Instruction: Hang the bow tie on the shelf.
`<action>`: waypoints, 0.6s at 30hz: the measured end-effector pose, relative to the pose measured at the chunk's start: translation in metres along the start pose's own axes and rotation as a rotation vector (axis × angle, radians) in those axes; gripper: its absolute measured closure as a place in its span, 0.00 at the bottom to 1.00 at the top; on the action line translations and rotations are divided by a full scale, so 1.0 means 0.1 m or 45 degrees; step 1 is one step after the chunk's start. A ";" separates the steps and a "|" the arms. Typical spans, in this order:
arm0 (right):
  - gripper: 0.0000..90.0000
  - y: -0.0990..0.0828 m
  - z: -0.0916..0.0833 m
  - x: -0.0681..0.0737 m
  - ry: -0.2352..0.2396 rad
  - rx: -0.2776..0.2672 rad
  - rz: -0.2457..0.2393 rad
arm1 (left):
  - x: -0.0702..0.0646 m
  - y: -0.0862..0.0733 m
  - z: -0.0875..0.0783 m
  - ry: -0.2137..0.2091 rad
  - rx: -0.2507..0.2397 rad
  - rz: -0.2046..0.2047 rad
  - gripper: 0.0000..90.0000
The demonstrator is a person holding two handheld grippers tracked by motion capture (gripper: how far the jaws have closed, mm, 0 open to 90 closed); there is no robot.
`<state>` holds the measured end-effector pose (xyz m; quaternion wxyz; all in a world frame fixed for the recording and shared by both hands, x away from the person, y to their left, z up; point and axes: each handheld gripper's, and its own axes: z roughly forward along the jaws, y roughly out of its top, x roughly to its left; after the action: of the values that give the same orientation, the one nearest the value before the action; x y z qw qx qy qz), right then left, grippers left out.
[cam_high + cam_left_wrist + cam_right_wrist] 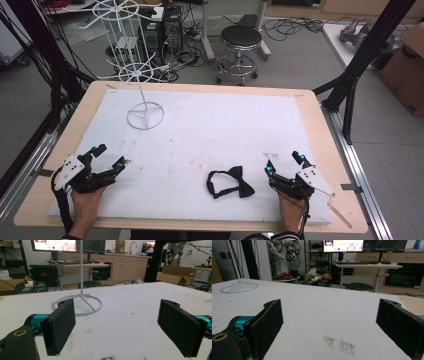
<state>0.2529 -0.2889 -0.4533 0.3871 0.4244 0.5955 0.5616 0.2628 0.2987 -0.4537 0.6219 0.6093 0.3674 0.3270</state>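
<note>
A black fabric bow tie with its neck strap looped (230,182) lies flat on the white foam sheet (210,130) that covers the light wooden table (320,130), near the front edge and right of centre. It sits just beside the right gripper (285,164), to that gripper's left, and is not touching it. The left gripper (111,157) is well apart from the bow tie, near the sheet's front left corner.

The right gripper rests low over the sheet, held from below by the person's right hand (290,207), its tips directed away from the person. Its jaws stand wide apart with nothing between them; the right gripper view confirms bare foam between the two black pads (265,327), with a dark speckled stain (339,343) on the sheet ahead. The left gripper, held by the left hand (85,205), is angled toward the table's centre and right. Its jaws are likewise spread wide and empty, as the left gripper view shows across its pads (60,326).

A white wire display stand with a ring base, thin upright pole and spoked wheel tiers (145,115) stands on the sheet's far left. In the left gripper view its base ring (80,303) lies ahead between the jaws, well beyond them.

On the floor beyond the table are a black round stool with chrome legs (241,45) and a brown cardboard box (407,65) at far right; the printing on the box is too small to read. Monitor text in both gripper views is illegible.
</note>
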 end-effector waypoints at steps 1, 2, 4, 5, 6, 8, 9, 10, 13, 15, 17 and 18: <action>0.07 0.00 0.00 0.00 0.001 -0.002 -0.001 | 0.00 0.00 0.00 0.000 0.000 0.000 0.17; 0.07 0.00 0.00 0.01 0.001 -0.003 0.005 | 0.00 0.00 0.00 0.000 0.000 0.000 0.17; 0.07 0.00 0.00 0.00 0.000 -0.007 -0.003 | 0.00 0.00 0.00 -0.001 0.004 0.008 0.17; 0.07 0.00 -0.01 0.00 0.003 -0.010 -0.006 | -0.01 0.00 0.00 0.001 0.000 0.009 0.17; 0.07 0.00 -0.01 0.00 0.004 -0.011 0.000 | -0.01 0.00 0.00 0.001 0.002 0.012 0.17; 0.07 -0.01 -0.02 0.00 0.003 -0.021 0.000 | -0.01 0.00 0.00 0.000 0.001 0.010 0.17; 0.07 -0.01 -0.02 0.00 0.003 -0.021 0.000 | -0.01 0.00 0.00 0.000 0.001 0.010 0.17; 0.07 -0.01 -0.01 0.00 0.003 -0.026 -0.008 | -0.01 0.00 0.00 -0.001 0.001 0.009 0.17; 0.07 -0.01 -0.02 0.00 0.002 -0.027 0.002 | -0.01 0.00 0.00 -0.004 0.000 0.012 0.17; 0.07 0.00 -0.01 -0.01 0.004 -0.021 0.015 | -0.01 0.00 0.00 -0.003 0.002 0.014 0.17; 0.07 0.00 -0.01 -0.01 0.008 -0.014 0.020 | 0.00 0.00 0.00 -0.002 0.005 0.010 0.17; 0.07 0.00 -0.01 -0.01 0.008 -0.015 0.018 | 0.00 0.00 0.00 -0.003 0.002 0.009 0.17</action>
<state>0.2520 -0.2903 -0.4536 0.3837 0.4243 0.5905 0.5693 0.2626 0.2984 -0.4537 0.6207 0.6116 0.3647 0.3282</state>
